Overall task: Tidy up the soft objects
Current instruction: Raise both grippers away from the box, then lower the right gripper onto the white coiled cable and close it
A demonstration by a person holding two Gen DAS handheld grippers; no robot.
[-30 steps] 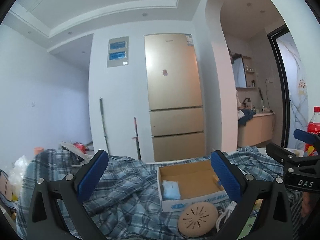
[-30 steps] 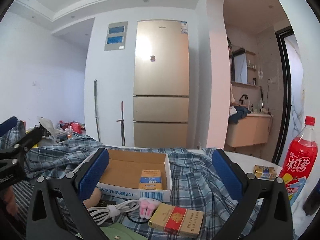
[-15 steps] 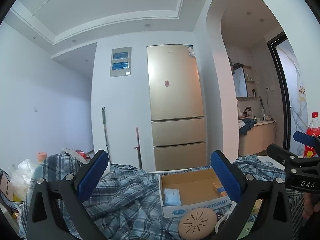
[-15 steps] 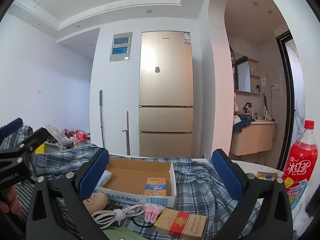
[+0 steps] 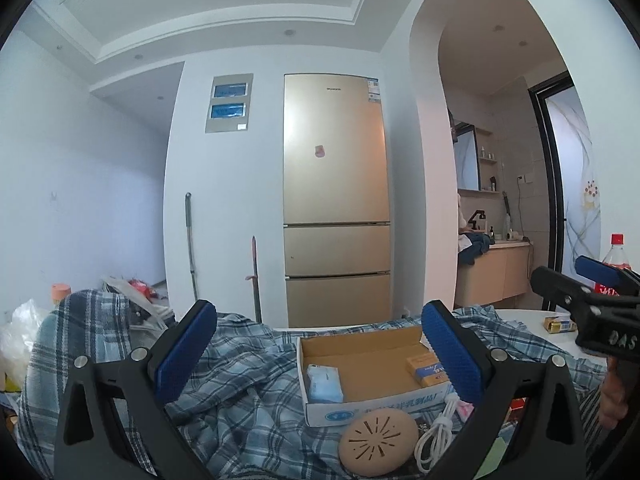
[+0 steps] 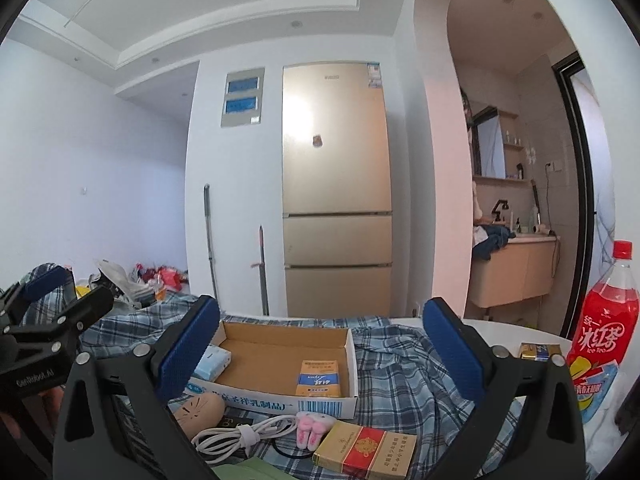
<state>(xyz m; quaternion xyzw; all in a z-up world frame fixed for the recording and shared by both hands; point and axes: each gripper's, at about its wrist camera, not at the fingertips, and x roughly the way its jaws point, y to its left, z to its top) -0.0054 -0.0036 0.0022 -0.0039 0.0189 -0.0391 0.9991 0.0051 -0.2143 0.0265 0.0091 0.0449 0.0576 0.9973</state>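
Right wrist view: our right gripper (image 6: 320, 354) has just been closing a touch, fingers wide, nothing between them. The left gripper (image 5: 316, 354) gapes empty too. The plaid shirt (image 6: 396, 364) sprawls over the bench (image 6: 500, 330), limp and light, so we'd pinch a bunched fold.

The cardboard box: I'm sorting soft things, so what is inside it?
Inside the cardboard box lie a pale blue tissue pack and a small orange-and-blue carton. The right gripper's finger hides one corner.
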